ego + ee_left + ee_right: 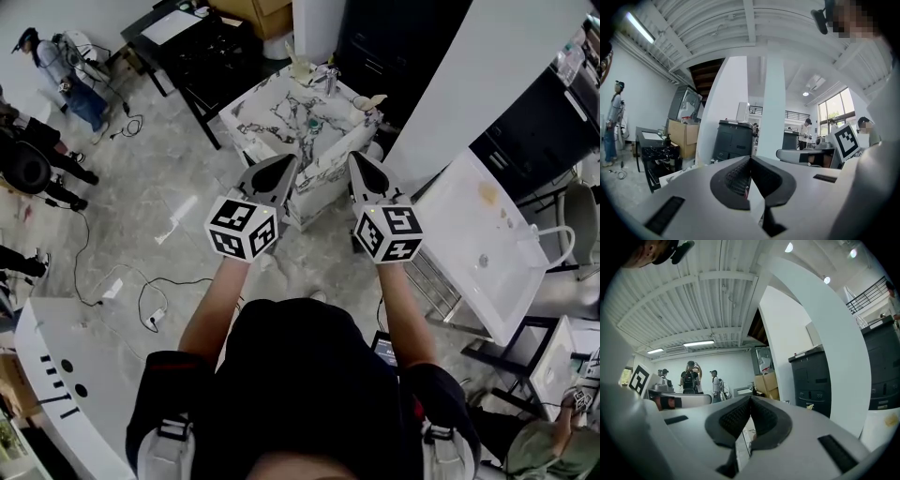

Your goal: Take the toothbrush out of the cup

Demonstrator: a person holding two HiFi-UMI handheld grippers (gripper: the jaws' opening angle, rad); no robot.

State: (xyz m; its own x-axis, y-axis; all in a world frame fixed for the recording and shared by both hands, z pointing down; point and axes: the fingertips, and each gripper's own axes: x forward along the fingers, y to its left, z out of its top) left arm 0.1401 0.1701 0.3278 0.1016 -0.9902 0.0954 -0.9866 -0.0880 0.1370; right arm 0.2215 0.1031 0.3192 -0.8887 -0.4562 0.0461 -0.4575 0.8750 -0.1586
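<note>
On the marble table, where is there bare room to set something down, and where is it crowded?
Bare: the near half of the marble table, between the left claw, the right claw and the small items along its far edge. Crowded: that far edge and its right corner.

Count from my remote station, head view:

- Grippers: two, the left gripper [289, 161] and the right gripper [356, 159].
- Marble-topped table [281, 117]: one.
- Small items [330, 81] standing on it: three, kinds not legible.
- Black table [202, 56]: one.
- Cardboard box [264, 13]: one.
- White counter [459, 225]: one.
- Bystanders [58, 67]: four, three on the left and one at lower right.
</note>
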